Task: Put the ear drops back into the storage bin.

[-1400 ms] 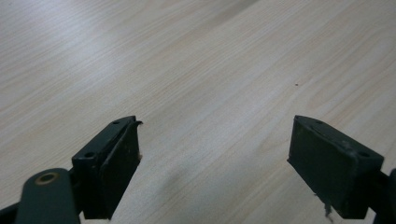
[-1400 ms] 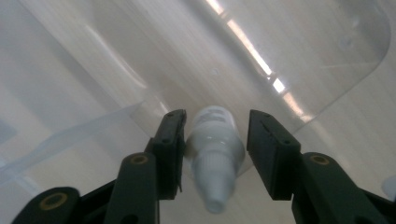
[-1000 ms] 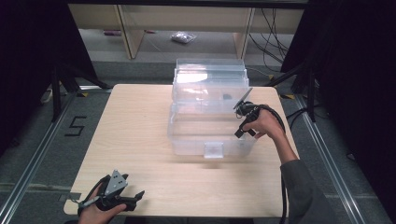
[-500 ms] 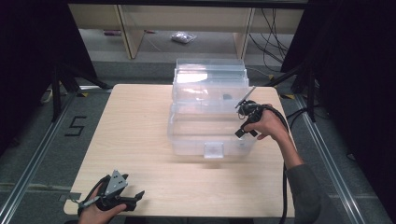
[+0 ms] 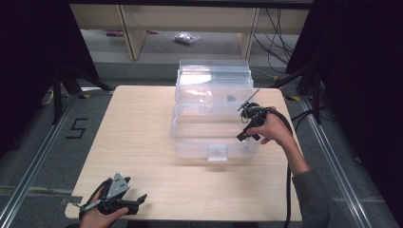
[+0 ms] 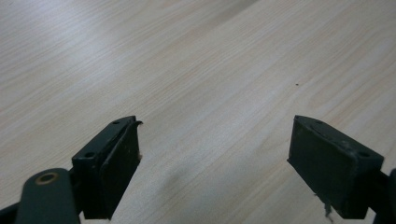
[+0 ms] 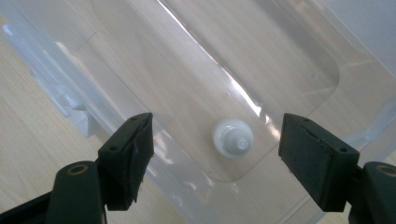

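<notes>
small white cap (image 7: 232,136), ridged, in clear box (image 7: 299,56)

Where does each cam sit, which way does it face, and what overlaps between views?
High view: above the person's side, looking forward and down on the table; both forearms, left gripper and right gripper show.
Left gripper view: rides the left gripper, facing bare wooden tabletop; its two black jaws stand open.
Right gripper view: rides the right gripper, looking down into the clear plastic box at a small white cap; jaws apart, just been opening.
Shared: high and right gripper views both show the clear plastic box.
</notes>
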`<state>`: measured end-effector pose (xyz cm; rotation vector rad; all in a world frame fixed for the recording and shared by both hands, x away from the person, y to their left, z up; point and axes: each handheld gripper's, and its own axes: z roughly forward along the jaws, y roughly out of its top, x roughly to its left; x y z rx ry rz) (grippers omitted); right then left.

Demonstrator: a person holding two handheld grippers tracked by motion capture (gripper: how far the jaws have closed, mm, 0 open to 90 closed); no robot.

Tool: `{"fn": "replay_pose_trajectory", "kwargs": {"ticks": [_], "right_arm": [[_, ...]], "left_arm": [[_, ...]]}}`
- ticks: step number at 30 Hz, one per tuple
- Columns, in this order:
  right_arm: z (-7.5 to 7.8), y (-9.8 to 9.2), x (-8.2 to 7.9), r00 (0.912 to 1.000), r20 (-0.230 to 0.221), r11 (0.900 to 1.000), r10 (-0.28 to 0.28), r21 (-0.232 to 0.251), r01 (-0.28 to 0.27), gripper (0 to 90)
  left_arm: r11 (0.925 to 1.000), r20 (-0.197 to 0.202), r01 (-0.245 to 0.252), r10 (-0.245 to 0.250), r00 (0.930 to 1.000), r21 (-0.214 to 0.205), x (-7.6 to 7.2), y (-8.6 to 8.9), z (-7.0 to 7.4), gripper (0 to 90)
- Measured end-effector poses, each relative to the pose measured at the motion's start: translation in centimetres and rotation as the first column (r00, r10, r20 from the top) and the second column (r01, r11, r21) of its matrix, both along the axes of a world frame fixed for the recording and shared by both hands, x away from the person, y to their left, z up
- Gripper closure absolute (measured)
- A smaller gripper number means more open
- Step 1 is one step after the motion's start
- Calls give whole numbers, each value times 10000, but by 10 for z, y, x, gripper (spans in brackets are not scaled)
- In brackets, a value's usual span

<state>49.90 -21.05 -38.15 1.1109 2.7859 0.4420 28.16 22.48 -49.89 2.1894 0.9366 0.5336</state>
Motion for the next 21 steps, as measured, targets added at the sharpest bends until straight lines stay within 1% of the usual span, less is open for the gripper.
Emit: {"fn": "replay_pose_trajectory", "kwargs": {"ticks": [2, 7, 8, 9, 10, 11, 15, 16, 17, 19, 20, 21], "right_arm": [[-1, 0, -1, 9999, 96, 10000, -68, 6, 68, 251], [0, -3, -5, 9998, 133, 9998, -155, 106, 153, 252], [1, -4, -5, 9995, 314, 9999, -46, 139, 42, 250], [2, -4, -6, 9996, 202, 9996, -208, 204, 203, 247], [3, -6, -8, 9992, 381, 9996, -96, 274, 85, 245], [4, -6, -9, 9990, 411, 9993, -202, 308, 189, 245], [7, -8, -13, 9986, 496, 9992, -190, 375, 172, 243], [8, -9, -16, 9978, 635, 9988, -180, 475, 150, 242], [8, -9, -16, 9975, 694, 9986, -152, 519, 116, 241], [9, -8, -19, 9975, 673, 9980, -227, 597, 187, 241], [9, -9, -19, 9965, 829, 9983, -56, 589, 7, 241], [10, -8, -22, 9973, 702, 9984, -199, 548, 160, 241]], "left_arm": [[10000, -4, -3, 3, 10000, -12, 0, 0, 0, 159], [10000, -9, -5, 5, 10000, -7, 0, 0, 0, 159], [10000, -7, -8, 8, 10000, -6, 0, 0, 0, 159], [10000, -6, -11, 11, 10000, -13, 0, 0, 0, 159], [10000, -11, 0, 0, 10000, 43, 0, 0, 0, 159], [10000, -11, 0, 0, 10000, 43, 0, 0, 0, 159], [10000, -9, 7, -6, 10000, 77, 0, 0, 0, 159], [10000, -5, -30, 30, 10000, -14, 0, 0, 0, 159], [10000, -5, -30, 30, 10000, -14, 0, 0, 0, 159], [10000, -8, -14, 14, 10000, 36, 0, 0, 0, 159], [10000, -7, 7, -7, 10000, 83, 0, 0, 0, 159], [10000, -7, -11, 11, 10000, 19, 0, 0, 0, 159]]}}
